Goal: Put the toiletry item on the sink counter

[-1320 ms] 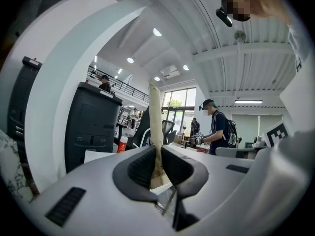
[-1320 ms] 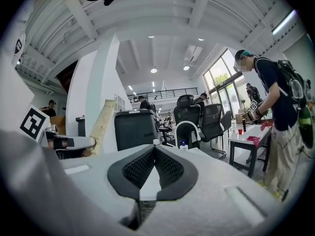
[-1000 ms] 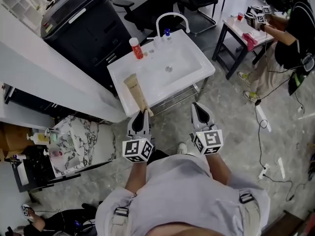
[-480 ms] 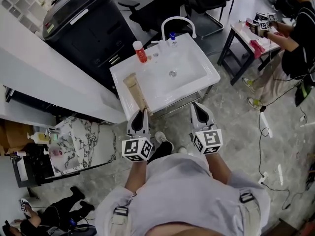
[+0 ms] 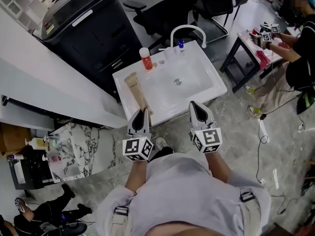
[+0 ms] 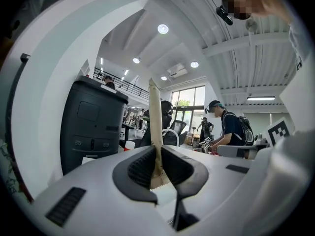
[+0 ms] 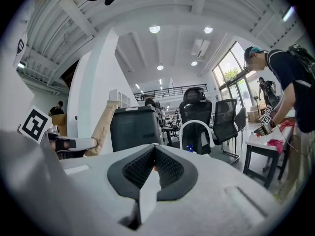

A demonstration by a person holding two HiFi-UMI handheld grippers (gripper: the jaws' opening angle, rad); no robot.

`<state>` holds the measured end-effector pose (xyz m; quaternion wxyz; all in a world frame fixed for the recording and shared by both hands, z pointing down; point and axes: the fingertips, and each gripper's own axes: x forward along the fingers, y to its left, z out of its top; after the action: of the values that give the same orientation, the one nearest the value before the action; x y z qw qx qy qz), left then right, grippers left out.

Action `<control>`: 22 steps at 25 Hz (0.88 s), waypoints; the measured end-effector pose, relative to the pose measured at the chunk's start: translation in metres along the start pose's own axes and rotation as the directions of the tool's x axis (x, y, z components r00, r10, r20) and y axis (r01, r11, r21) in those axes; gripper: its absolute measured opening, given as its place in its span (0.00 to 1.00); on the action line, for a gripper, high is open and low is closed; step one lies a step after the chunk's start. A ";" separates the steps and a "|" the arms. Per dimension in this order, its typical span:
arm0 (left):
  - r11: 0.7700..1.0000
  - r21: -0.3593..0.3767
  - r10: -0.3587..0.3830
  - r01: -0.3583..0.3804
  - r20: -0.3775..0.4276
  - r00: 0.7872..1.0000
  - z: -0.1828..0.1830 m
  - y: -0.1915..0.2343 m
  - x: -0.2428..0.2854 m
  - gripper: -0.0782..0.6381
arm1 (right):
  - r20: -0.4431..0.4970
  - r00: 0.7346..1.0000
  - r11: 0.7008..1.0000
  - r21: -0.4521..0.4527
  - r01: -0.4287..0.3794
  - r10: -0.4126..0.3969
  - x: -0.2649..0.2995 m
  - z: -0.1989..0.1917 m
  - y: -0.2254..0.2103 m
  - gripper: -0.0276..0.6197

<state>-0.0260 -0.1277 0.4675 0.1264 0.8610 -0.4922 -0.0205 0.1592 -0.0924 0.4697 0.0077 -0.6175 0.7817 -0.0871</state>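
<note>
The left claw (image 5: 140,114) is clamped on the flat crimped end of a beige toiletry tube (image 5: 137,91). In the left gripper view the tube stands straight out from between the two ribbed pads, its capped end pointing away. From the head view it runs from the claw tips out over the left strip of the white sink tabletop (image 5: 206,75), roughly parallel to that edge. Whether it touches the surface there I cannot tell.

The right claw (image 5: 197,107) hangs just short of the sink's near edge, to the right of the left one. Its jaws are pressed together with nothing gripped, as the right gripper view shows.

At the back of the sink a white arched faucet (image 5: 187,31) rises, with a small blue-capped bottle (image 5: 181,44) just beside its base. A red bottle with a white cap (image 5: 145,59) stands upright at the back left corner, near the tube's far end. A tall black cabinet (image 5: 93,23) sits behind the sink to the left, and office chairs (image 5: 167,4) are further back. At the right a person (image 5: 295,58) bends over a small table (image 5: 248,37)
</note>
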 end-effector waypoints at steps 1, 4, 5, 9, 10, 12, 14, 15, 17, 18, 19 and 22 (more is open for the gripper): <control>1.000 -0.003 -0.001 0.001 -0.001 1.000 0.001 0.006 0.004 0.16 | -0.001 1.000 1.000 -0.002 -0.001 0.001 0.009 0.002 0.002 0.05; 1.000 -0.011 0.000 0.000 -0.003 1.000 0.007 0.025 0.016 0.16 | -0.004 1.000 1.000 -0.009 -0.005 0.005 0.033 0.007 0.010 0.05; 1.000 -0.011 0.000 0.000 -0.003 1.000 0.010 0.033 0.020 0.16 | -0.005 1.000 1.000 -0.011 -0.005 0.005 0.041 0.009 0.012 0.05; 1.000 -0.013 0.005 -0.005 0.002 1.000 0.023 0.064 0.033 0.16 | -0.010 1.000 1.000 -0.017 -0.004 0.004 0.073 0.015 0.024 0.05; 1.000 -0.013 0.005 -0.005 0.004 1.000 0.027 0.071 0.035 0.16 | -0.012 1.000 1.000 -0.018 -0.005 0.004 0.080 0.016 0.028 0.05; 1.000 -0.014 0.005 -0.005 0.006 1.000 0.031 0.085 0.040 0.16 | -0.014 1.000 1.000 -0.024 -0.007 0.006 0.095 0.017 0.034 0.05; 1.000 -0.015 0.004 -0.004 0.007 1.000 0.034 0.097 0.044 0.16 | -0.010 1.000 1.000 -0.029 -0.009 0.009 0.108 0.019 0.040 0.05; 1.000 -0.015 0.004 -0.004 0.009 1.000 0.035 0.103 0.045 0.16 | -0.006 1.000 0.999 -0.031 -0.010 0.010 0.114 0.021 0.043 0.05; 1.000 -0.019 0.005 -0.005 0.011 1.000 0.037 0.112 0.046 0.16 | 0.000 1.000 0.999 -0.031 -0.009 0.009 0.124 0.023 0.049 0.05; 1.000 -0.021 0.007 -0.006 0.011 1.000 0.037 0.116 0.046 0.16 | 0.002 1.000 1.000 -0.030 -0.009 0.009 0.128 0.024 0.051 0.05; 1.000 -0.025 0.009 -0.009 0.010 1.000 0.037 0.120 0.046 0.16 | 0.001 1.000 1.000 -0.028 -0.010 0.010 0.132 0.024 0.054 0.05; 0.999 -0.033 0.018 -0.017 0.009 1.000 0.038 0.129 0.047 0.16 | -0.010 1.000 0.999 -0.032 -0.028 0.028 0.143 0.022 0.061 0.05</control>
<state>-0.1162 -0.2375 0.4658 0.1385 0.8544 -0.4999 -0.0315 0.0693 -0.2198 0.4523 -0.0049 -0.6062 0.7915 -0.0771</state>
